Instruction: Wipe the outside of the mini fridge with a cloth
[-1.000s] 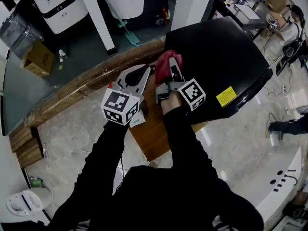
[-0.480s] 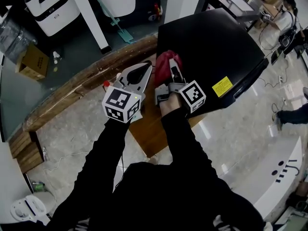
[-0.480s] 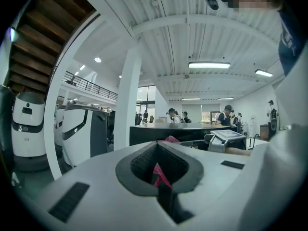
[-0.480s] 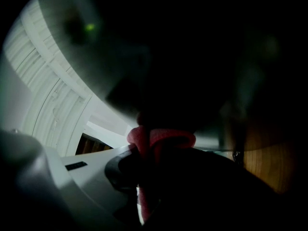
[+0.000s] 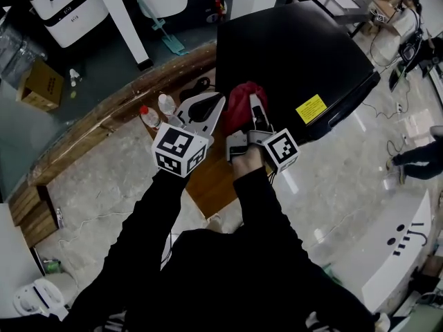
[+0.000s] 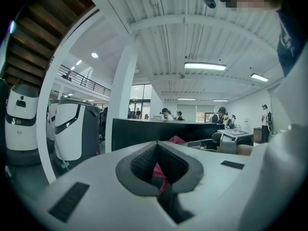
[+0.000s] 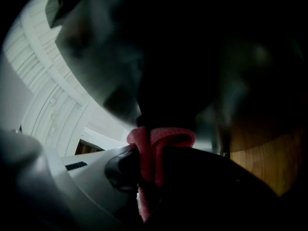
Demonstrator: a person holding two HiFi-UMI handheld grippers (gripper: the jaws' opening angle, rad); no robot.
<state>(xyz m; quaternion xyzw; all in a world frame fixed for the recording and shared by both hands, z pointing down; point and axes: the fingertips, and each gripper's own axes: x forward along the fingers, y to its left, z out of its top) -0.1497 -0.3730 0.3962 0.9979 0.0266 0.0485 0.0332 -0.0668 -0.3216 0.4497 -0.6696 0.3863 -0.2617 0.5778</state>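
The black mini fridge (image 5: pixel 291 54) stands on a wooden table (image 5: pixel 214 185) at upper right in the head view. My right gripper (image 5: pixel 255 109) is shut on a red cloth (image 5: pixel 241 106) and presses it against the fridge's near left side. In the right gripper view the folded cloth (image 7: pixel 159 143) sits between the jaws, right up against the dark fridge wall (image 7: pixel 192 57). My left gripper (image 5: pixel 220 102) is just left of the cloth with its tips together and nothing clearly held. Its own view looks past the shut jaws (image 6: pixel 157 143) to the fridge (image 6: pixel 139 131) and the cloth (image 6: pixel 176 139).
Two clear bottles (image 5: pixel 149 115) stand on the table left of my left gripper. A curved wooden bench (image 5: pixel 104 126) runs behind it. White machines (image 5: pixel 66 5) and a cardboard box (image 5: pixel 40 85) are on the floor at upper left. People and cables are at the far right.
Both grippers and the cloth have slid a little down and right along the fridge's side. The head camera shifted, and the bottles came into view.
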